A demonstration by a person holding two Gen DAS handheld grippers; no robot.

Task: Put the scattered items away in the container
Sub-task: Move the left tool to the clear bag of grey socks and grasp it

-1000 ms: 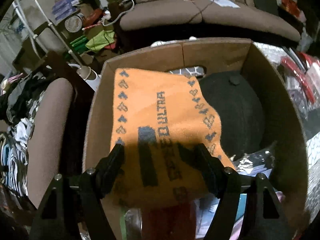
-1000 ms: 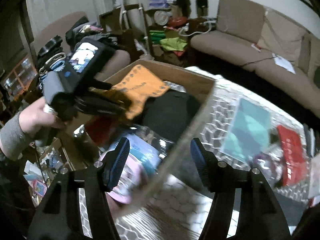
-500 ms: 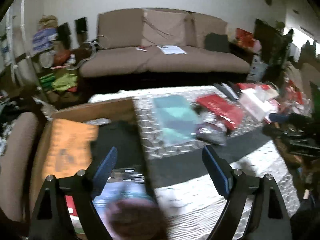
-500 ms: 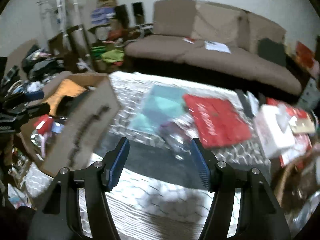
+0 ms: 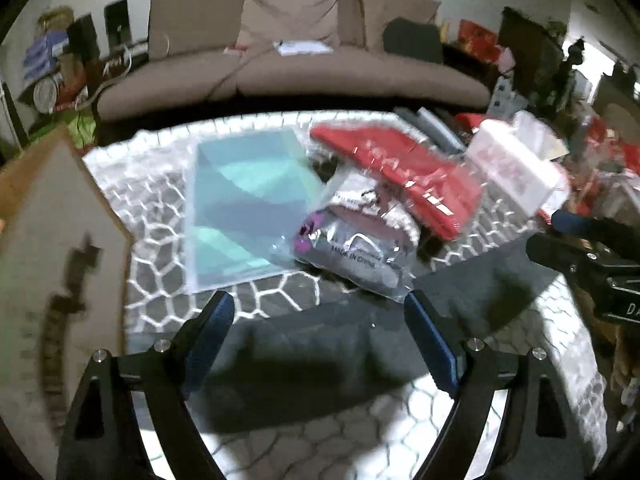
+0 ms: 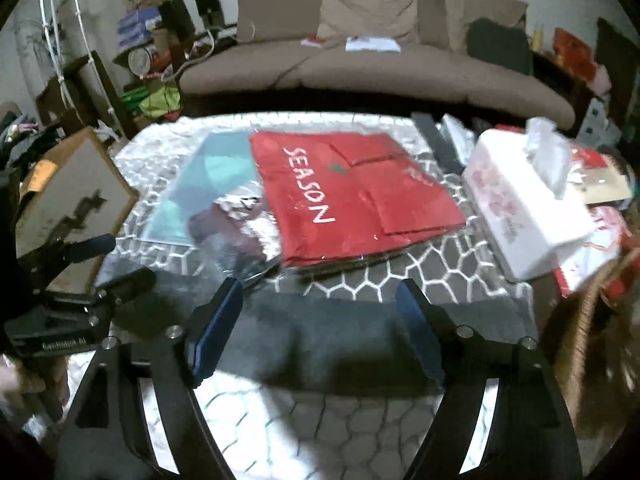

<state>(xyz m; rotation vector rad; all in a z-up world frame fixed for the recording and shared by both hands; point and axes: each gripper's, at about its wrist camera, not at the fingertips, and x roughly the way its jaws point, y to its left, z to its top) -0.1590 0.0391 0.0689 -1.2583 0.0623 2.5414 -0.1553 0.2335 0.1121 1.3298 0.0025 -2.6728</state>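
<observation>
Left gripper [image 5: 318, 312]: jaws stand wide, nothing between the blue pads; they have just been opening. It hangs over the table, touching none of the items.
Right gripper [image 6: 318, 300]: jaws wide too, and they have just been opening further; the gap holds only the view of the table below, no contact with anything.
Cardboard box [image 5: 44, 248]: the container, off to the left of the left gripper, its printed side wall facing the camera; in the right wrist view it sits far left [image 6: 68, 204], beyond the other gripper.
Teal flat packet [image 5: 244, 204]: ahead of the left gripper and a little left, lying flat on the table.
Clear plastic bag [image 5: 352, 240]: just ahead of the left gripper's right finger, crumpled, overlapping the teal packet's right edge and lying against the red packet.
Red packet [image 6: 352, 196]: straight ahead of the right gripper, flat, lettered SEASON, its near edge close beyond the fingertips but apart from them.
White tissue box [image 6: 520, 208]: ahead and right of the right gripper, beside the red packet, a tissue standing up from its top.
Table [image 6: 360, 284]: honeycomb-patterned cover with a dark band lying under both grippers.
Sofa [image 5: 296, 68]: brown, beyond the table's far edge.
</observation>
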